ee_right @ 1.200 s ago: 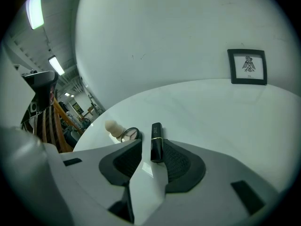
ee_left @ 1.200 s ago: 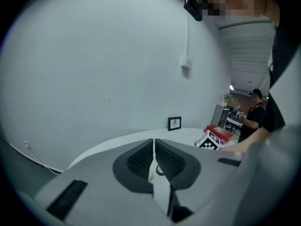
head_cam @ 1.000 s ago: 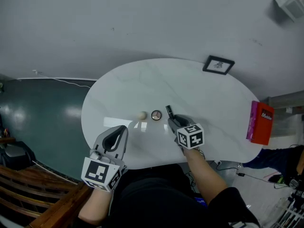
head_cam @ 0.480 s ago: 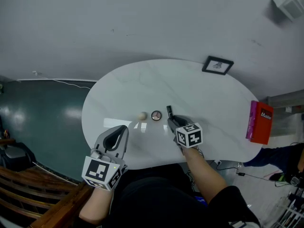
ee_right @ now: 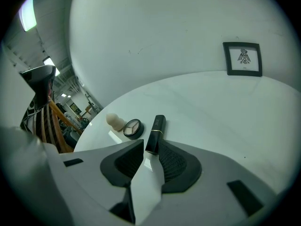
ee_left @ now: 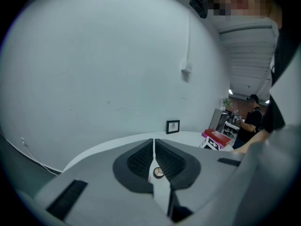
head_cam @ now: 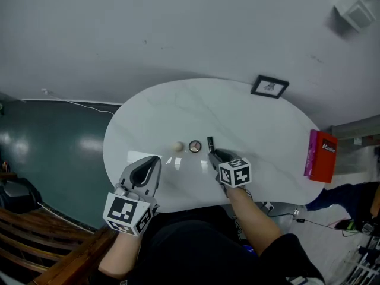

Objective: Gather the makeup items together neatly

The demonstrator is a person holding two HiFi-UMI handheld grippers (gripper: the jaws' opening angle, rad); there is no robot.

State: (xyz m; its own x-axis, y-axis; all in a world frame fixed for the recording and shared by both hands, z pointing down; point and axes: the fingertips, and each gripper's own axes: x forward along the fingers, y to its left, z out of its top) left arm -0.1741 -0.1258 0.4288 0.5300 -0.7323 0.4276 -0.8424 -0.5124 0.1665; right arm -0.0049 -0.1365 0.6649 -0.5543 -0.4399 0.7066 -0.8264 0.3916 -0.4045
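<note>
Right gripper (ee_right: 151, 147): jaws just been closing, now pinched on the near end of the lipstick (ee_right: 155, 133), which lies flat on the table (head_cam: 255, 129) towards the middle of its near edge. Compact (ee_right: 133, 128) sits just left of the lipstick and the sponge (ee_right: 114, 121) just left of that (a tight row, small gaps). Left gripper (ee_left: 154, 142): jaws together, holding nothing, hovering over the table's near-left edge.
</note>
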